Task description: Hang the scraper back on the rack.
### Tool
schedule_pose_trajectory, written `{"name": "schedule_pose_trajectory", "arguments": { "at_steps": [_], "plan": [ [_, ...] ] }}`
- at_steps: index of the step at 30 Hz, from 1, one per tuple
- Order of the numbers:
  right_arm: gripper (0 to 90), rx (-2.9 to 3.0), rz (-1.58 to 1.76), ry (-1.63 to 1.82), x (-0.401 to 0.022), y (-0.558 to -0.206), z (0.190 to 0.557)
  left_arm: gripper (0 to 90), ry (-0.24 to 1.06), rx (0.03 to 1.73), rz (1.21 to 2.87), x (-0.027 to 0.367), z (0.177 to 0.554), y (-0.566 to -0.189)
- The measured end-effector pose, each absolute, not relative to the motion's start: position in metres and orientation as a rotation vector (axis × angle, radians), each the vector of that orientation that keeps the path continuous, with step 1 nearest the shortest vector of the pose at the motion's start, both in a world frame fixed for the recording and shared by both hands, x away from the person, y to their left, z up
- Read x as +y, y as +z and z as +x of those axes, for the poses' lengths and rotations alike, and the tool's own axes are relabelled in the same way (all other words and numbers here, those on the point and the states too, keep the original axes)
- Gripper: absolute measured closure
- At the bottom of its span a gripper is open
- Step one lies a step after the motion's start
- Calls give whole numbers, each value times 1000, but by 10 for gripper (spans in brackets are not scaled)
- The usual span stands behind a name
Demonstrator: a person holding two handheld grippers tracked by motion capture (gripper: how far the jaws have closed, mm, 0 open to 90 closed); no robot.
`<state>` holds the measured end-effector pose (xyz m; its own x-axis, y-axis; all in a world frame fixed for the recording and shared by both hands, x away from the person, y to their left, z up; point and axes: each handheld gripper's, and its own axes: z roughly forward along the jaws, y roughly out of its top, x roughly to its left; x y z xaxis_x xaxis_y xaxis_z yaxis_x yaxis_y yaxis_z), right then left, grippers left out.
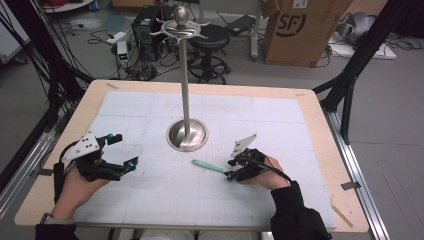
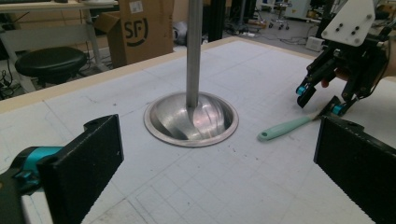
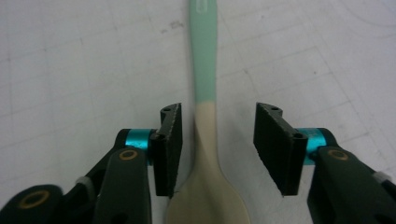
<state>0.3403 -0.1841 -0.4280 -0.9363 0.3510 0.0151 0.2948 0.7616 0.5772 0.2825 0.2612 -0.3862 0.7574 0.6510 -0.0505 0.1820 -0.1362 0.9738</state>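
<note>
- Currently the right gripper (image 1: 229,169) is low over the white gridded mat (image 1: 150,200), at about 4 o'clock from the polished steel stand with a dished round base and tall pole (image 1: 187,134).
- Spoon with a mint-green handle and cream bowl (image 3: 206,140) lies flat on the mat, lengthwise between the right gripper's jaws in the right gripper view; handle runs off toward 12 o'clock, bowl sits toward 6 o'clock, under the gripper body.
- Jaws apart, no earlier look to compare. The pad at 9 o'clock stands just beside the spoon's neck, possibly brushing it; cannot tell for certain. The pad at 3 o'clock is clearly off it, with bare mat showing between. No clamp on the spoon.
- High view: spoon's green handle tip (image 1: 200,164) points toward 10 o'clock from the right gripper, ending just short of the stand's base, not touching it.
- Left gripper view: same spoon (image 2: 285,129) lies at 3 o'clock of the stand base (image 2: 191,120); one blue-tipped finger of the right gripper (image 2: 322,100) meets the mat at its far end.
- Left gripper (image 1: 126,150) is held above the mat at 8 o'clock from the stand, well apart from the spoon; jaws wide apart, nothing between them.
- Light wooden table (image 1: 320,115) carries the mat.
</note>
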Motion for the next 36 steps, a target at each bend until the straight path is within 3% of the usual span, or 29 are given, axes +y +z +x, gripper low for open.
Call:
{"name": "schedule_pose_trajectory", "arguments": {
  "at_steps": [8, 18, 21, 29, 36],
  "plan": [
    [681, 2883, 484, 801, -174, -423, 337, 19, 453, 649, 1701, 260, 281, -386],
    [720, 2964, 540, 593, -156, -415, 343, 19, 453, 664, 1701, 261, 282, -387],
    [801, 3001, 488, 492, -147, -412, 345, 19, 453, 664, 1709, 260, 283, -388],
    [811, 2985, 504, 429, -141, -410, 342, 20, 453, 666, 1708, 260, 284, -388],
    [811, 2932, 571, 677, -155, -402, 342, 19, 454, 676, 1702, 262, 285, -389]
  ]
}}
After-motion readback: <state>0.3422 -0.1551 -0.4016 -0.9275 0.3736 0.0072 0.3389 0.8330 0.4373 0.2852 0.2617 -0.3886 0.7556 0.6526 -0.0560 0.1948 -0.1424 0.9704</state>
